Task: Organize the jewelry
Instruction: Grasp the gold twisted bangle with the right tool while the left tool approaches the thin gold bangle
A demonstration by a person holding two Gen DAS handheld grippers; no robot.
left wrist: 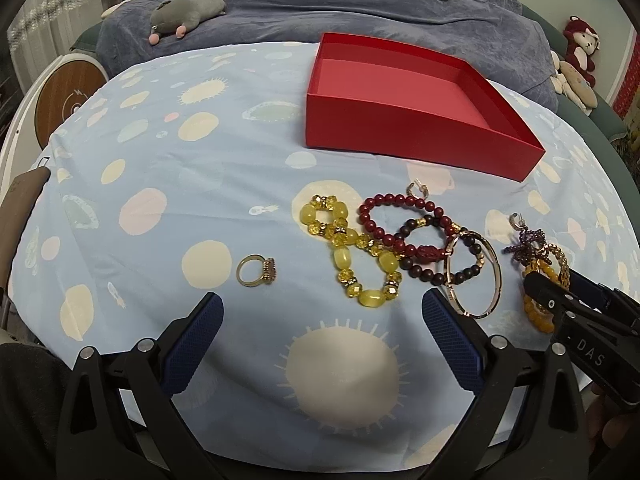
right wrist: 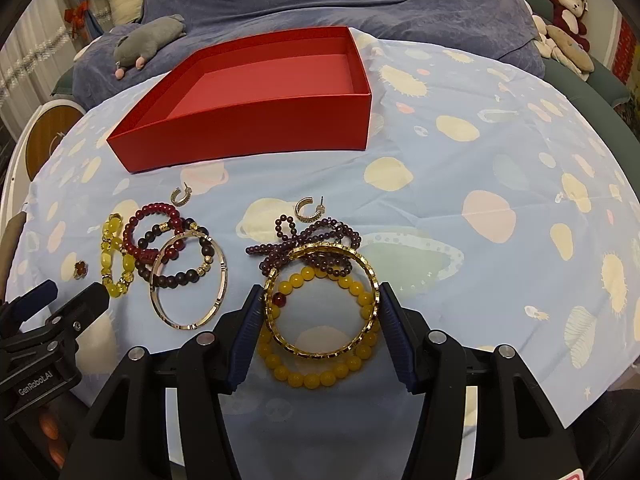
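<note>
Left tongs [left wrist: 320, 316] hang open and empty above the tabletop [left wrist: 160, 168], angled steeply down, ring [left wrist: 256, 271] and yellow-green bead bracelet [left wrist: 352, 252] just ahead. Right of those, the dark red bead bracelet [right wrist: 154, 226] and thin gold bangle [right wrist: 191, 280] overlap. Right tongs [right wrist: 322, 300], also pitched down, bracket the gold chain bangle [right wrist: 324, 300], pads at its rim; can't tell if they press yet. The bangle lies on the yellow bead bracelet [right wrist: 316, 376] and purple bead strand [right wrist: 304, 248]. Best squeeze the bangle alone, lift straight, then carry it to the empty red box [right wrist: 256, 120] behind.
</note>
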